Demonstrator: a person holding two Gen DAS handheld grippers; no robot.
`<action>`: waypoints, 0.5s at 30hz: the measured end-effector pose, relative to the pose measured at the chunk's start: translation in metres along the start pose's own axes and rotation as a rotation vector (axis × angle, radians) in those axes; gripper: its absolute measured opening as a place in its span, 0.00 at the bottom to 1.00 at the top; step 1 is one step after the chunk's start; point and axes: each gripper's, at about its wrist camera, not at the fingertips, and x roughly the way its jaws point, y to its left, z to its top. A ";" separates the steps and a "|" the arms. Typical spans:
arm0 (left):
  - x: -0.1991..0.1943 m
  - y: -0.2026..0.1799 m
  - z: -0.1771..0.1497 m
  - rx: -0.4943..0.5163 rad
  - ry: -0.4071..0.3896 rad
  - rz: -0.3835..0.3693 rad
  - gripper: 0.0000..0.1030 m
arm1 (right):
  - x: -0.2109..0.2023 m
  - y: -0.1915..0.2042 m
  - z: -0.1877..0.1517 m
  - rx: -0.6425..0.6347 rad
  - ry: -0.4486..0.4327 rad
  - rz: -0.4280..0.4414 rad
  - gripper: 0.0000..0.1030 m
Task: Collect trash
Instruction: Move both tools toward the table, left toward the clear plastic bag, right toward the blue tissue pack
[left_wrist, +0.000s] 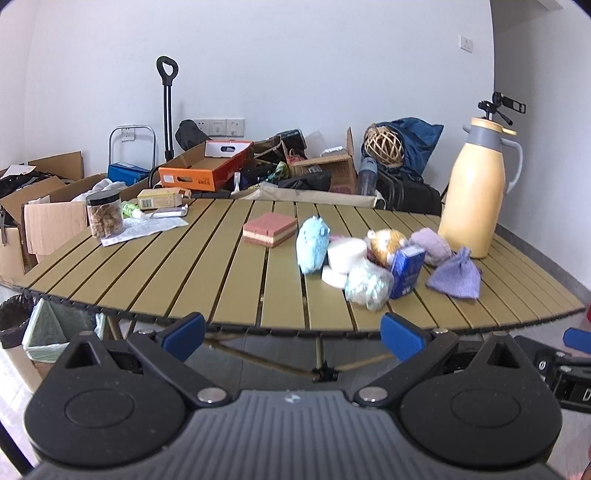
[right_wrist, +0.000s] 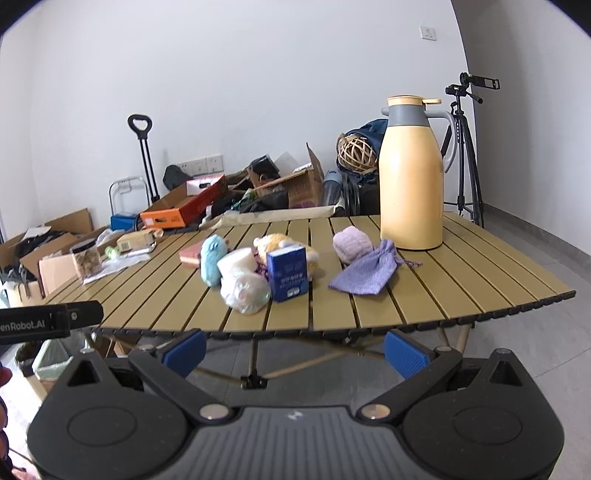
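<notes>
A crumpled plastic bag (left_wrist: 369, 286) lies near the table's (left_wrist: 184, 266) front edge, touching a blue carton (left_wrist: 406, 271) and a white foam roll (left_wrist: 345, 253). Both the left gripper (left_wrist: 293, 332) and the right gripper (right_wrist: 295, 347) hang before that edge, jaws wide apart, empty, well short of the bag.

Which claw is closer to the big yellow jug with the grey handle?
Right, probably. The right gripper sits off the table's near edge, the yellow jug ahead to its right. The left gripper is farther left.
</notes>
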 end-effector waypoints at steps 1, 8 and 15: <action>0.005 -0.002 0.003 -0.001 -0.008 0.001 1.00 | 0.005 -0.001 0.001 0.000 -0.010 0.000 1.00; 0.048 -0.015 0.024 -0.027 -0.045 0.006 1.00 | 0.042 -0.010 0.015 -0.016 -0.113 -0.038 1.00; 0.100 -0.039 0.032 -0.021 -0.038 0.001 1.00 | 0.090 -0.026 0.029 -0.022 -0.153 -0.076 1.00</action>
